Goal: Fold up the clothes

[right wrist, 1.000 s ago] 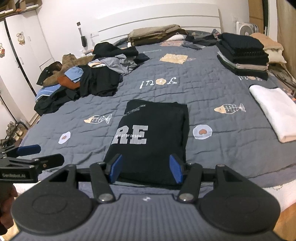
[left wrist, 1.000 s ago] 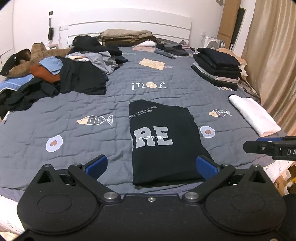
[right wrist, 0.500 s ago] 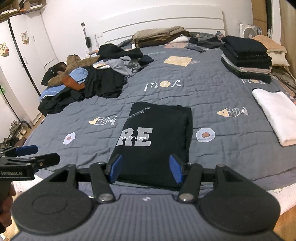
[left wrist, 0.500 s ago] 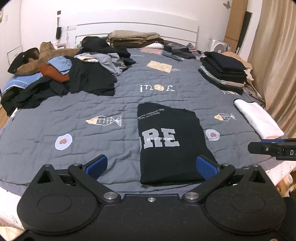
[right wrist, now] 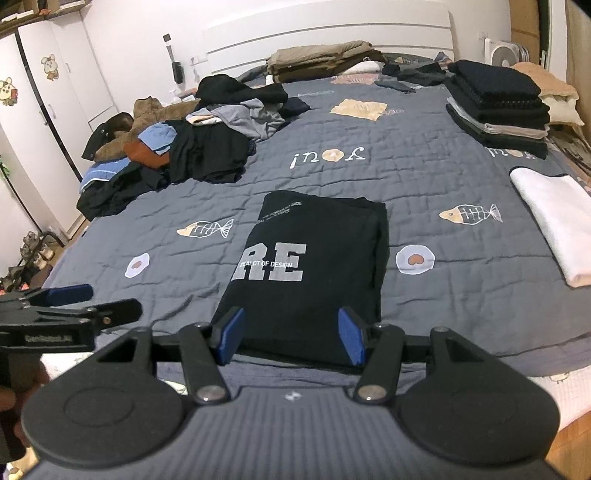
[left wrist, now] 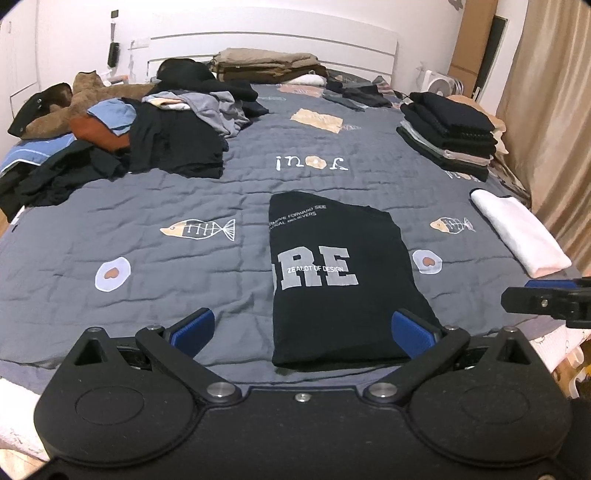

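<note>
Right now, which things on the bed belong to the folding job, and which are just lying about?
Job:
black RE shirt, folded
unfolded heap
dark folded stack
white folded garment
left gripper, right gripper, both open

Lying about:
fan
curtain
wardrobe stickers

Both wrist views are evenly lit by soft, cool indoor light that seems to come from overhead; no lamp is in view. The white wall [left wrist: 258,18] behind the bed is the brightest area and looks slightly washed out. The grey quilt [left wrist: 147,206] shows only faint, soft shadows along its creases. Dark clothes, such as the folded black shirt [left wrist: 332,277], lose most of their fold detail, though its grey lettering stays readable. Strong fisheye distortion bends the headboard [right wrist: 332,33] and the wardrobe [right wrist: 44,110], and the picture corners go black. Focus is sharp overall, with no motion blur. Bare metal screws near the lens catch small highlights.
</note>
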Motion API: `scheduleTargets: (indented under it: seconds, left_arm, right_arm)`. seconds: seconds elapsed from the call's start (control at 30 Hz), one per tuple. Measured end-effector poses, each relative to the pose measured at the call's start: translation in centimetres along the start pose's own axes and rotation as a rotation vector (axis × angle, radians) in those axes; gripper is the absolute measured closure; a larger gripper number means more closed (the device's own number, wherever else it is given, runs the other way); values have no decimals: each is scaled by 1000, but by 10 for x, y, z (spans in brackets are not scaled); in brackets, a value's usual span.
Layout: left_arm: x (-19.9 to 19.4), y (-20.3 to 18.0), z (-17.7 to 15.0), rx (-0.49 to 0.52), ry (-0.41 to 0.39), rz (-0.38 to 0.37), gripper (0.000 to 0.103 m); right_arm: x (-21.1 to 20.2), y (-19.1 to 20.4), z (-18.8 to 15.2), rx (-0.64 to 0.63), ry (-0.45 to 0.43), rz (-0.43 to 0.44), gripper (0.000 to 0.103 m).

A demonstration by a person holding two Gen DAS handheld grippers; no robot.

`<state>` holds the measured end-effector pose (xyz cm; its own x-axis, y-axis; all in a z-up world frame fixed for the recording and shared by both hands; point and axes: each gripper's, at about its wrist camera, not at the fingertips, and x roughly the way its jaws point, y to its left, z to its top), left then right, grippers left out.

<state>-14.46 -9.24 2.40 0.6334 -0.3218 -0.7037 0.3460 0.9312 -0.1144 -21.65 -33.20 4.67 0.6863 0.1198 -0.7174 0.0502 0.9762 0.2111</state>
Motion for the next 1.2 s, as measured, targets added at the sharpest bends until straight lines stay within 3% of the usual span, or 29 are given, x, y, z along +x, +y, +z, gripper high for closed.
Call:
scheduleTargets:
  seconds: [0.47, 1.0, 1.2]
  left_arm:
    - [24, -5, 13, 32, 10, -28, 0]
    - [120, 44, 43, 14, 69, -138, 0]
    - [156, 56, 60, -14, 97, -181, 0]
  right_arm:
    - [14, -19, 2, 44, 17, 22, 47]
    - [72, -52, 9, 107, 72, -6, 47]
    - [86, -68, 17, 141, 92, 37, 47]
